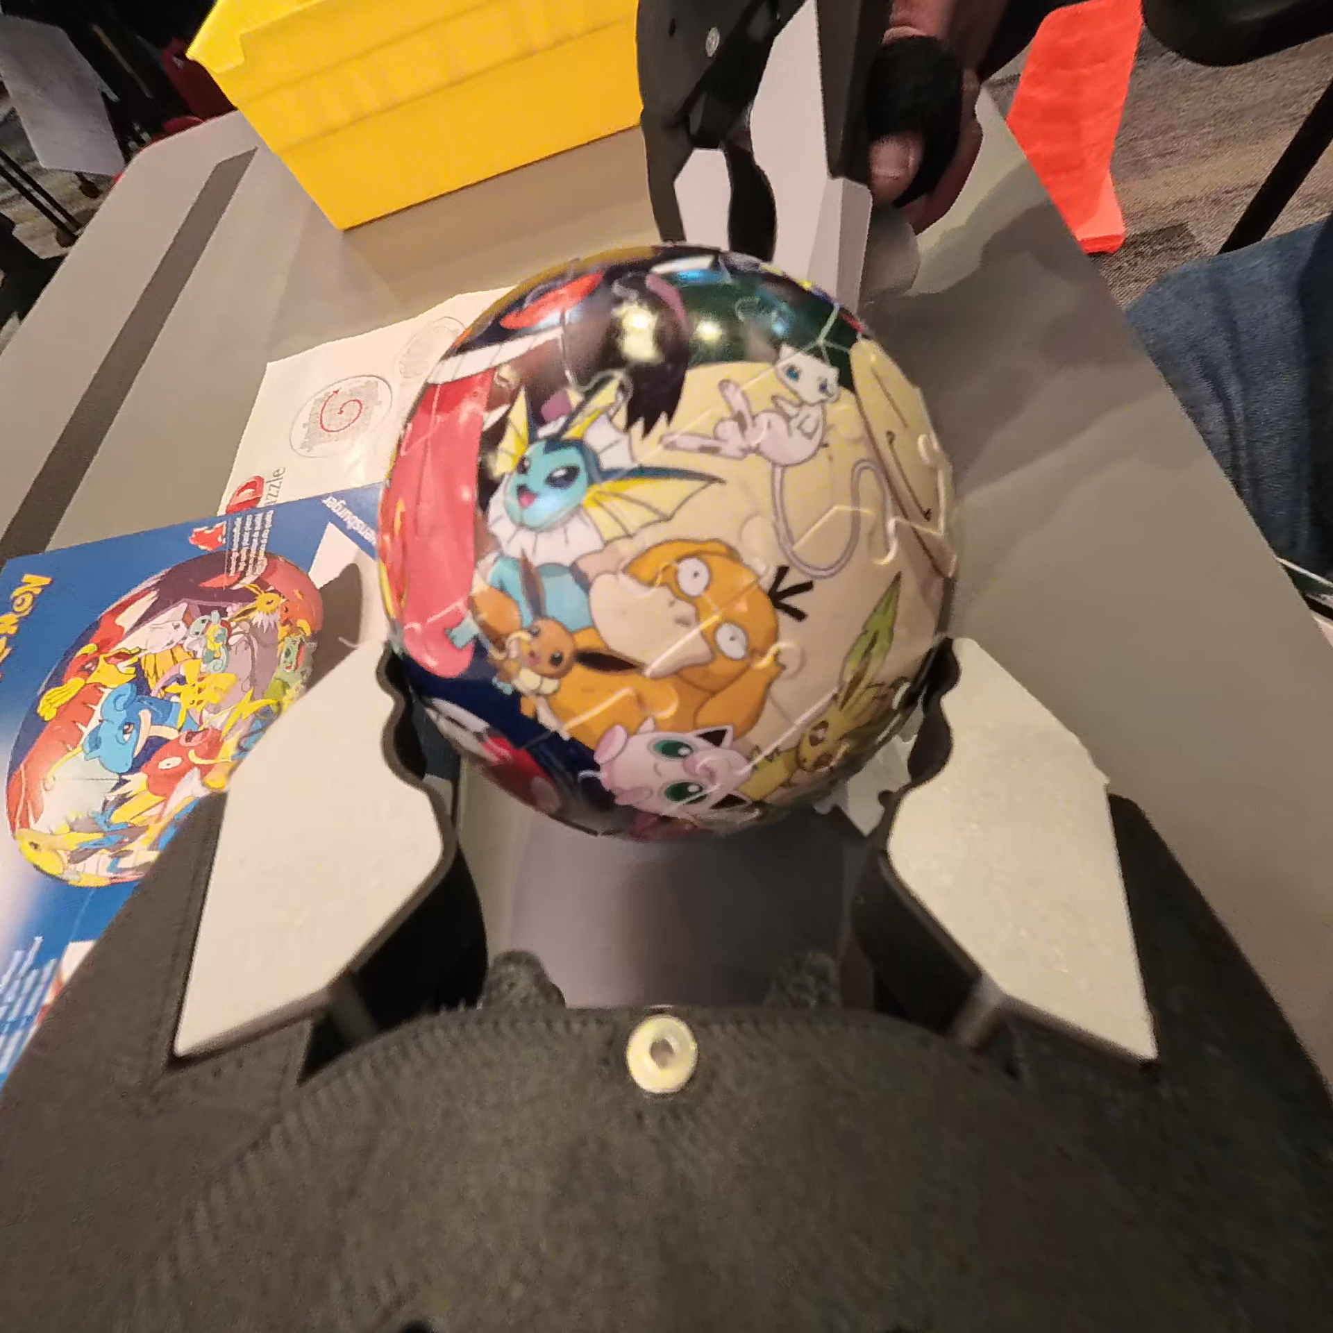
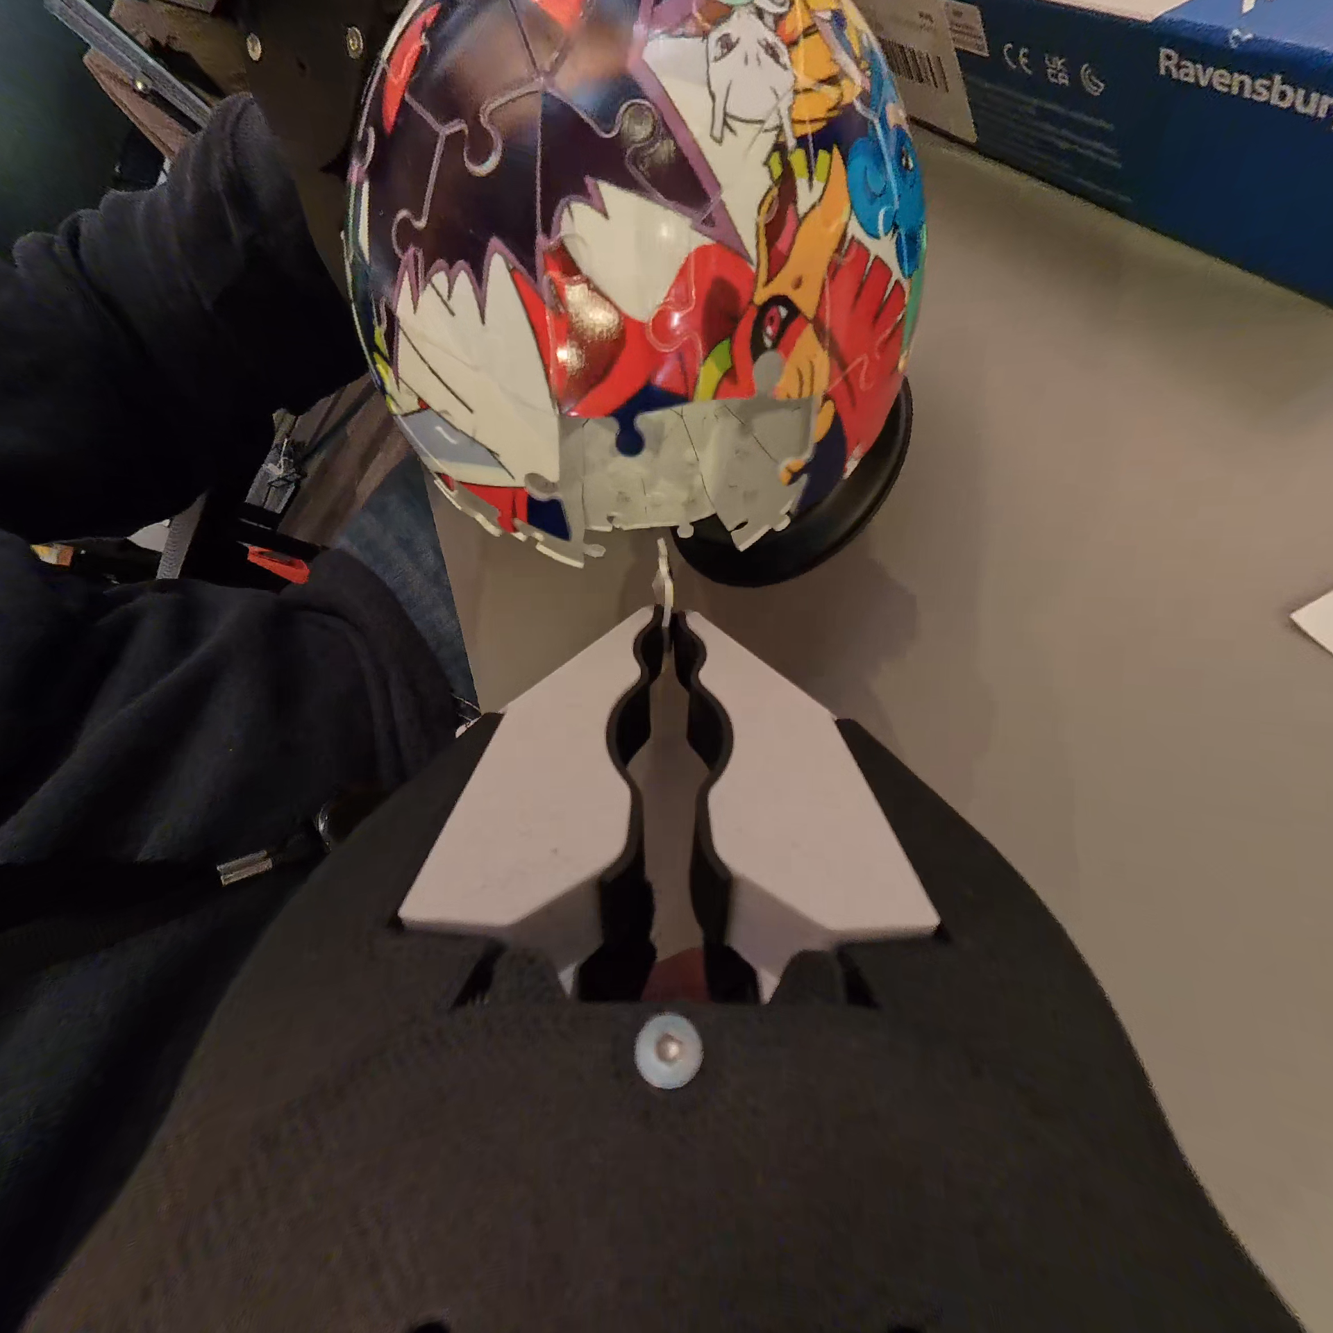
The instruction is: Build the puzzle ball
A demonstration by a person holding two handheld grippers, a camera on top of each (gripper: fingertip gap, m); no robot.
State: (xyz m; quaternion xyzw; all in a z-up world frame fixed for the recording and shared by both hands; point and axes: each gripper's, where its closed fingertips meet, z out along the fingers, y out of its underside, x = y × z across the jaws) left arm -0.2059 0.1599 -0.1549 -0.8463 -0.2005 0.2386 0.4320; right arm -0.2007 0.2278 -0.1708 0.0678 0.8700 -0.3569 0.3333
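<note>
The puzzle ball [image 1: 663, 541], glossy with cartoon creatures, is held off the grey table between the fingers [image 1: 393, 692] of my left gripper [image 1: 663, 671], which is shut on its sides. In the right wrist view the ball [image 2: 627, 252] has a gap [image 2: 685, 462] at its lower edge, showing grey inner faces and jagged tabs. My right gripper [image 2: 663, 622] is shut on a thin white puzzle piece [image 2: 662, 577], seen edge-on, just below that gap. The right gripper also shows behind the ball in the left wrist view [image 1: 692, 144].
A black ring stand [image 2: 829, 519] sits on the table [image 2: 1046, 649] behind the ball. A blue puzzle box [image 2: 1154, 108] lies at the far right. A yellow bin [image 1: 433, 94], an instruction sheet [image 1: 346, 411] and a blue printed box lid [image 1: 144, 685] lie to the left. Some 9 cm of space lies between my two pairs of fingers.
</note>
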